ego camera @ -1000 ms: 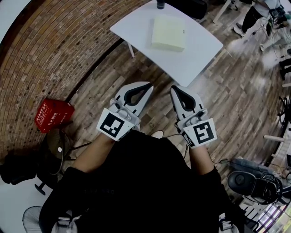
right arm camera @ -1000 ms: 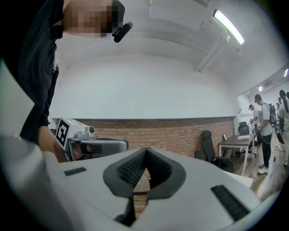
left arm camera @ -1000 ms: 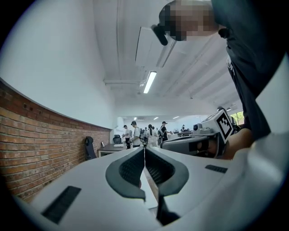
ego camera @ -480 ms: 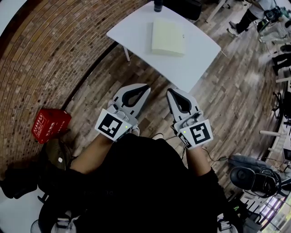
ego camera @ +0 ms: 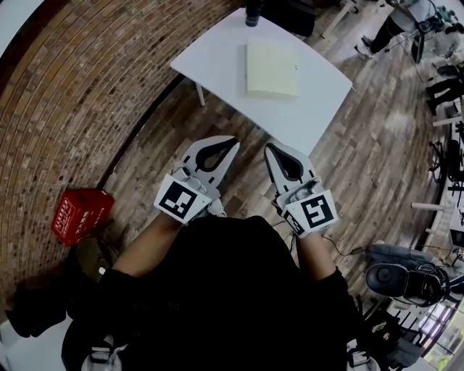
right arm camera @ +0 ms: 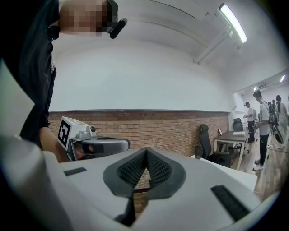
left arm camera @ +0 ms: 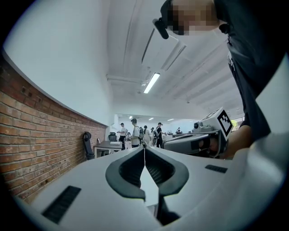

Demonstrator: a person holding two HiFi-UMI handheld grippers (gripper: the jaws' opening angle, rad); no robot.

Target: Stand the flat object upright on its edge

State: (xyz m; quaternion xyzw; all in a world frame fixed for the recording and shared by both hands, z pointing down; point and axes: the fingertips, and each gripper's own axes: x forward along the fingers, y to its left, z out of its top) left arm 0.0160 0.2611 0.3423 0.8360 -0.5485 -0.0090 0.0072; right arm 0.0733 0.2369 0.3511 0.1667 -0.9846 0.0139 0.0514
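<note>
A pale yellow flat pad (ego camera: 272, 69) lies flat on a small white table (ego camera: 225, 54) in the head view, far ahead of both grippers. My left gripper (ego camera: 233, 141) is shut and empty, held over the wooden floor short of the table. My right gripper (ego camera: 270, 148) is beside it, also shut and empty. In the left gripper view the left gripper (left arm camera: 144, 149) points up at the room, with the right gripper's marker cube (left arm camera: 224, 122) alongside. The right gripper (right arm camera: 146, 151) faces a brick wall in its own view, tips together.
A dark bottle (ego camera: 254, 10) stands at the table's far edge. A red box (ego camera: 80, 214) sits on the floor by the curved brick wall (ego camera: 94, 94). A black chair and gear (ego camera: 406, 279) lie at the right. People stand at distant desks (left arm camera: 135, 135).
The view has shifted slightly; table and pad sit a little nearer the frame top and centre. Both grippers stay shut, side by side, in about the same place.
</note>
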